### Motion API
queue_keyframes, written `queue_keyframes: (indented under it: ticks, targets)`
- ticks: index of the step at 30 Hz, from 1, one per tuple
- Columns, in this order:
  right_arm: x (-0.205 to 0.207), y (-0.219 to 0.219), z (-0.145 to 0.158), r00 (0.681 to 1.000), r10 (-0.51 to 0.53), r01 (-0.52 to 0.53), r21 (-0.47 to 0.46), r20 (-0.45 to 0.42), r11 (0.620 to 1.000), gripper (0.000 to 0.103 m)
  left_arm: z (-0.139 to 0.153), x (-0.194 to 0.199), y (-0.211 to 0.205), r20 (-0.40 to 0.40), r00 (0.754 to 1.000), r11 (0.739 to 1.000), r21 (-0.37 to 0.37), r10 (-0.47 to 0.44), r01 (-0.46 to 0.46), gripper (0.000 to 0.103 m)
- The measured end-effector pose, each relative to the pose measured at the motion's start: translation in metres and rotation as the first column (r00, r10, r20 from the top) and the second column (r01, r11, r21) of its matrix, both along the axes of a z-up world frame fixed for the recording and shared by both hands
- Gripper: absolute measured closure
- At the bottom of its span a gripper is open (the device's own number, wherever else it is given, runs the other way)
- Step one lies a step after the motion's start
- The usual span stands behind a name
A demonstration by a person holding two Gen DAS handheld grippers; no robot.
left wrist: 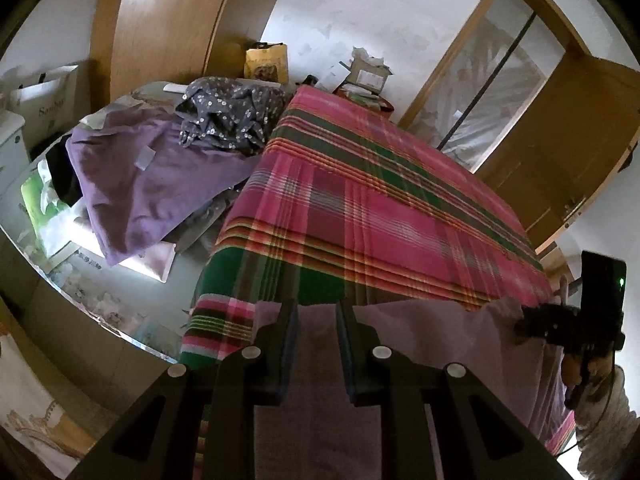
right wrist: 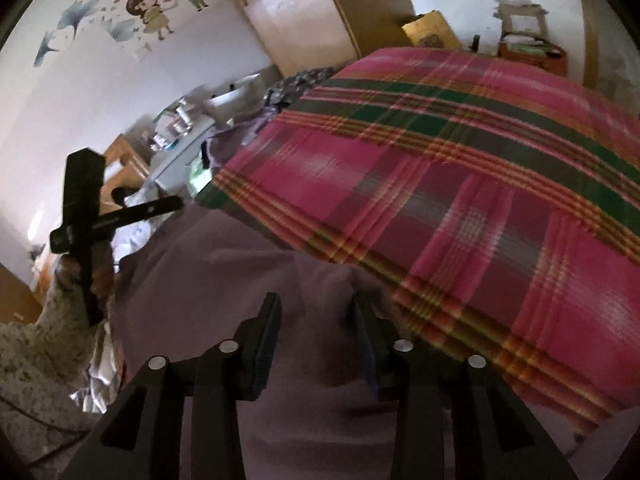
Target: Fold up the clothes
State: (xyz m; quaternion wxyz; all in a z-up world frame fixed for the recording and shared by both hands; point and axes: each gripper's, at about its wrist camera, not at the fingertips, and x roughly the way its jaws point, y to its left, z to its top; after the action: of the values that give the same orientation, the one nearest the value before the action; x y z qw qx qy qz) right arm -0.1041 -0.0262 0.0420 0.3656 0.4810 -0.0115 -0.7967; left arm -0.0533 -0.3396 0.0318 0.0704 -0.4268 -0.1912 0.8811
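A pale lilac garment [left wrist: 420,328] lies over the near edge of the bed's pink and green plaid cover [left wrist: 380,208]. My left gripper [left wrist: 318,312] is open, its two fingers standing apart over the garment's upper edge. My right gripper shows at the far right of the left wrist view [left wrist: 528,326], at the garment's right corner. In the right wrist view the right gripper [right wrist: 316,308] is open over the same garment [right wrist: 248,264], with cloth spread under and between the fingers. The left gripper [right wrist: 160,208] shows at the left, held in a hand.
A purple sheet [left wrist: 152,184] and a dark floral garment [left wrist: 228,116] are heaped on the bed's left side. A white paper bag [left wrist: 44,100], a wardrobe [left wrist: 160,20], boxes at the head of the bed [left wrist: 368,76] and a wooden door [left wrist: 568,144] surround it.
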Motion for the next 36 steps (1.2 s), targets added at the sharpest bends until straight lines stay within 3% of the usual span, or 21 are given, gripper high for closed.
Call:
queue_keyframes:
  ticks: [4, 8, 12, 17, 21, 28, 30, 31, 36]
  targets:
    - [0.007, -0.005, -0.004, 0.999, 0.034, -0.034, 0.024, -0.014, 0.999, 0.092, -0.004, -0.003, -0.001, 0.006, 1.000, 1.000, -0.001, 0.005, -0.005, 0.083]
    - [0.012, 0.000, -0.007, 0.999, 0.052, -0.052, 0.011, -0.004, 0.999, 0.093, -0.005, -0.006, -0.001, 0.008, 1.000, 1.000, -0.009, 0.007, -0.007, 0.083]
    - [0.002, 0.003, -0.010, 0.999, 0.041, -0.042, 0.023, 0.023, 0.999, 0.090, -0.005, -0.007, 0.000, 0.008, 1.000, 1.000, -0.019, 0.010, -0.010, 0.083]
    - [-0.015, 0.008, -0.012, 0.995, 0.032, -0.031, -0.007, 0.097, 0.999, 0.076, -0.005, -0.007, 0.001, 0.005, 1.000, 1.000, -0.029, 0.010, -0.010, 0.083]
    - [-0.025, 0.001, -0.016, 0.986, 0.065, -0.061, -0.029, 0.155, 0.998, 0.072, -0.005, -0.008, 0.001, 0.008, 1.000, 0.999, -0.030, 0.011, -0.010, 0.083]
    - [-0.038, -0.002, -0.022, 0.969, 0.103, -0.063, -0.179, 0.224, 0.982, 0.072, -0.006, -0.008, 0.001, 0.010, 1.000, 0.999, -0.032, 0.005, -0.005, 0.083]
    - [-0.042, 0.006, -0.024, 0.969, 0.065, -0.015, -0.207, 0.240, 0.978, 0.081, -0.007, -0.009, 0.000, 0.012, 1.000, 1.000, -0.028, 0.009, -0.008, 0.083]
    - [-0.043, 0.010, -0.025, 0.969, 0.043, 0.012, -0.217, 0.245, 0.976, 0.094, -0.007, -0.009, 0.000, 0.013, 1.000, 1.000, -0.029, 0.010, -0.010, 0.083]
    - [-0.038, 0.025, -0.022, 0.970, -0.028, 0.090, -0.251, 0.241, 0.964, 0.098, -0.009, -0.012, -0.001, 0.023, 0.999, 0.999, -0.036, 0.030, -0.029, 0.083]
